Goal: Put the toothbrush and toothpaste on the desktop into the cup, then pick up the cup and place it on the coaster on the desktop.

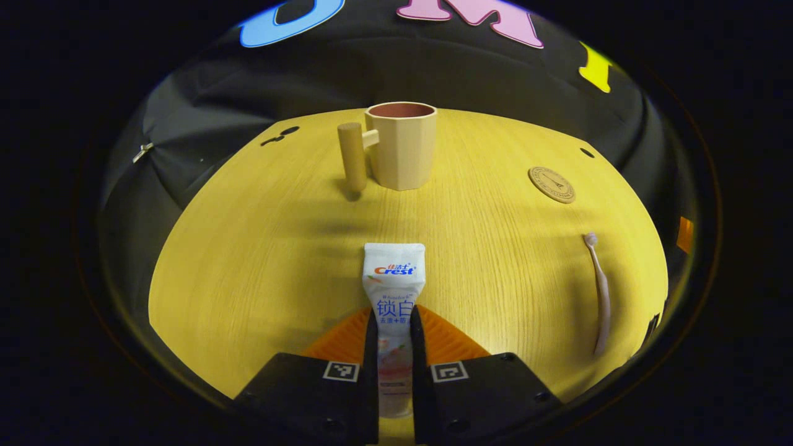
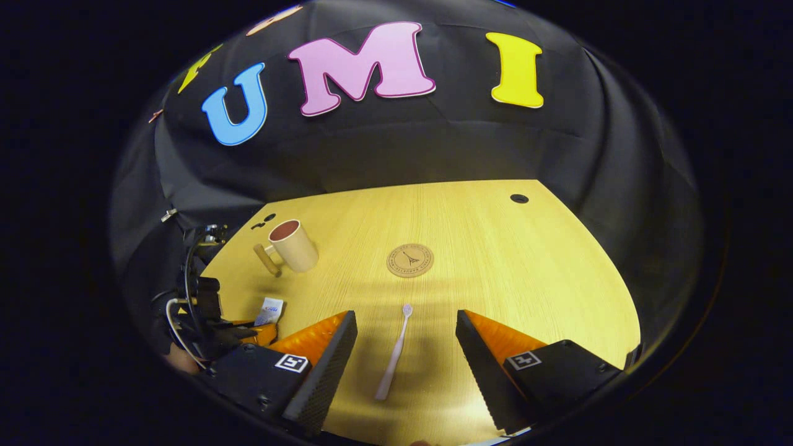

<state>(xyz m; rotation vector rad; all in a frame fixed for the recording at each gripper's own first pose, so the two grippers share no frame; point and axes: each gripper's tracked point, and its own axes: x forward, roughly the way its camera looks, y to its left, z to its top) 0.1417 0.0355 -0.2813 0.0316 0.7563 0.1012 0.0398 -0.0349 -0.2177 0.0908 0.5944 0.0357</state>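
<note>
My left gripper (image 1: 394, 317) is shut on the white toothpaste tube (image 1: 394, 279), whose flat end points toward the beige cup (image 1: 401, 145). The cup stands upright at the far side of the desk, its wooden handle to the left. A round cork coaster (image 1: 551, 184) lies to the right of it, and a pale pink toothbrush (image 1: 599, 291) lies farther right and nearer. In the right gripper view my right gripper (image 2: 406, 334) hangs open above the toothbrush (image 2: 394, 353), which lies between its fingers. Beyond are the coaster (image 2: 409, 260) and the cup (image 2: 294, 246). The left gripper (image 2: 251, 331) holds the tube (image 2: 270, 310) at far left.
The yellow wooden desktop (image 1: 260, 248) runs to the black cloth wall behind. A small dark hole (image 2: 519, 198) sits near its far right corner. Cables and the left gripper's body (image 2: 198, 297) crowd the desk's left edge.
</note>
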